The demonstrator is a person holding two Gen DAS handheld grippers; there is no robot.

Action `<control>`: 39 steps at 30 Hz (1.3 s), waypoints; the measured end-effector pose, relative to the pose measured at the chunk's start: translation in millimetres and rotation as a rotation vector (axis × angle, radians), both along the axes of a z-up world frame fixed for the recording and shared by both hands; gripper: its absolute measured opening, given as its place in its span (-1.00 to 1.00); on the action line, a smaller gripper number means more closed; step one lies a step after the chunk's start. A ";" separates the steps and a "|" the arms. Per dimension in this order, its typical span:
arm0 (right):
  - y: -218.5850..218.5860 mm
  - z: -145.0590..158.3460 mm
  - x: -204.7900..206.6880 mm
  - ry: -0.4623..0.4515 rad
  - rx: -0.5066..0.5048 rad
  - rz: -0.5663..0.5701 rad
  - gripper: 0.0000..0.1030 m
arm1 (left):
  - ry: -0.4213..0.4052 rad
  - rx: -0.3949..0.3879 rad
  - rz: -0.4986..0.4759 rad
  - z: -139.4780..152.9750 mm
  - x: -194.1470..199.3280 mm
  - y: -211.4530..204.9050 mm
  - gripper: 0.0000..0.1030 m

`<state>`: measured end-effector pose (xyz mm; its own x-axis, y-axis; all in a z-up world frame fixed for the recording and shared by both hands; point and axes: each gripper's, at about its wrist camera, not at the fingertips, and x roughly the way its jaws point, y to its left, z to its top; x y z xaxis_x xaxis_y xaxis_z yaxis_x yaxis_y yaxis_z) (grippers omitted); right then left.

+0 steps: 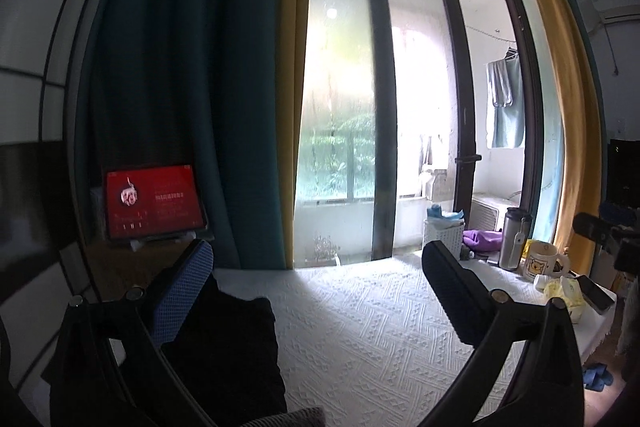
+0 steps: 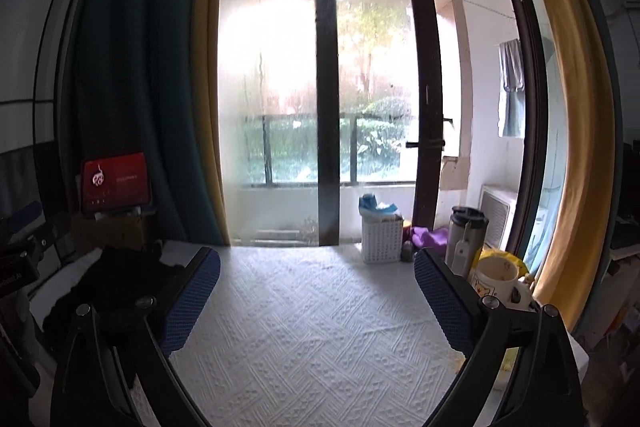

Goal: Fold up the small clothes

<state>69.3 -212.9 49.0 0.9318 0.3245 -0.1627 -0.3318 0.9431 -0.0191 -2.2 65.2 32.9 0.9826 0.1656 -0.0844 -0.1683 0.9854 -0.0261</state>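
Observation:
A black garment (image 1: 228,351) lies on the white textured tablecloth (image 1: 360,327) at the left, partly behind my left gripper's left finger. My left gripper (image 1: 320,299) is open and empty, held above the cloth just right of the garment. In the right wrist view the same black garment (image 2: 116,283) lies crumpled at the table's left end. My right gripper (image 2: 318,299) is open and empty over the bare middle of the tablecloth (image 2: 312,327), to the right of the garment.
At the table's right end stand a white basket (image 2: 382,241), a steel tumbler (image 2: 466,241), a cartoon mug (image 2: 496,283) and a phone (image 1: 598,293). A red-screen tablet (image 1: 154,203) stands at the back left. Glass doors and curtains lie behind.

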 end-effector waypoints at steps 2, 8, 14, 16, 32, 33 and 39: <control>1.7 6.7 -3.9 -0.017 0.000 -0.018 0.95 | -0.022 0.012 0.001 6.2 -4.8 0.5 1.00; 6.8 24.9 -13.5 -0.060 0.012 -0.007 0.99 | -0.085 0.023 0.016 18.4 -16.8 4.8 1.00; 19.1 33.9 -21.2 -0.093 0.014 0.025 0.99 | -0.112 0.035 0.065 16.8 -24.8 10.1 1.00; 23.8 33.9 -21.6 -0.092 0.009 0.031 0.99 | -0.113 0.024 0.072 15.6 -26.8 13.6 1.00; 34.2 26.0 -11.0 -0.067 -0.011 0.031 0.99 | -0.128 0.026 0.120 4.5 -32.9 20.5 1.00; 34.2 25.9 -11.1 -0.067 -0.011 0.032 0.99 | -0.127 0.023 0.119 4.9 -32.7 20.7 1.00; 35.0 25.7 -10.2 -0.065 -0.010 0.036 0.99 | -0.111 0.037 0.106 3.8 -30.3 16.2 1.00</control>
